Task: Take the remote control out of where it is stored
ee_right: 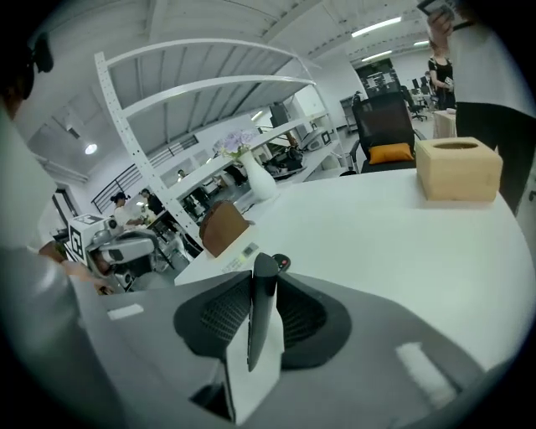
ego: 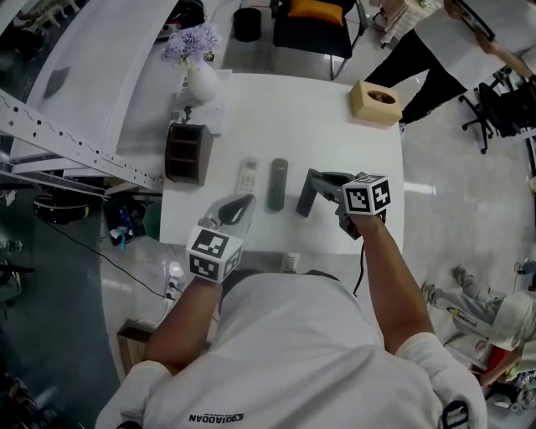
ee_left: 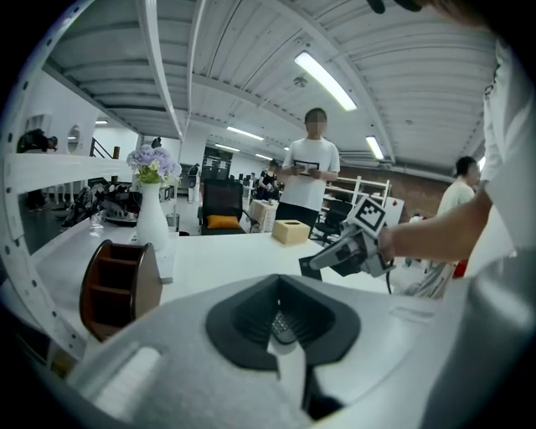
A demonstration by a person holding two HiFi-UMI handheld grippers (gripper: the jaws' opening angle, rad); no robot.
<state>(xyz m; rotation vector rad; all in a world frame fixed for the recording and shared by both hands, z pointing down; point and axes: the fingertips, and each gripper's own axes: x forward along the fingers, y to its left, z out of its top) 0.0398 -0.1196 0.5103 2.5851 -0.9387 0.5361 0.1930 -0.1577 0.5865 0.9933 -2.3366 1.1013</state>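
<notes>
A dark remote [ego: 306,199] is clamped edge-on in my right gripper [ego: 318,189], just above the white table [ego: 293,109]; it stands upright between the jaws [ee_right: 261,293]. Left of it, a second dark remote [ego: 277,184] and a white remote [ego: 247,176] lie flat. The brown storage holder [ego: 186,153] stands at the table's left edge. My left gripper [ego: 237,211] hovers near the front edge, just short of those two remotes. Its jaws are slightly parted with nothing between them, and a keypad [ee_left: 283,323] shows through the gap.
A white vase of purple flowers [ego: 199,71] stands at the back left and a tan tissue box [ego: 376,102] at the back right. A black chair [ego: 311,25] and a standing person [ego: 435,50] are beyond the table. White shelving [ego: 75,142] runs along the left.
</notes>
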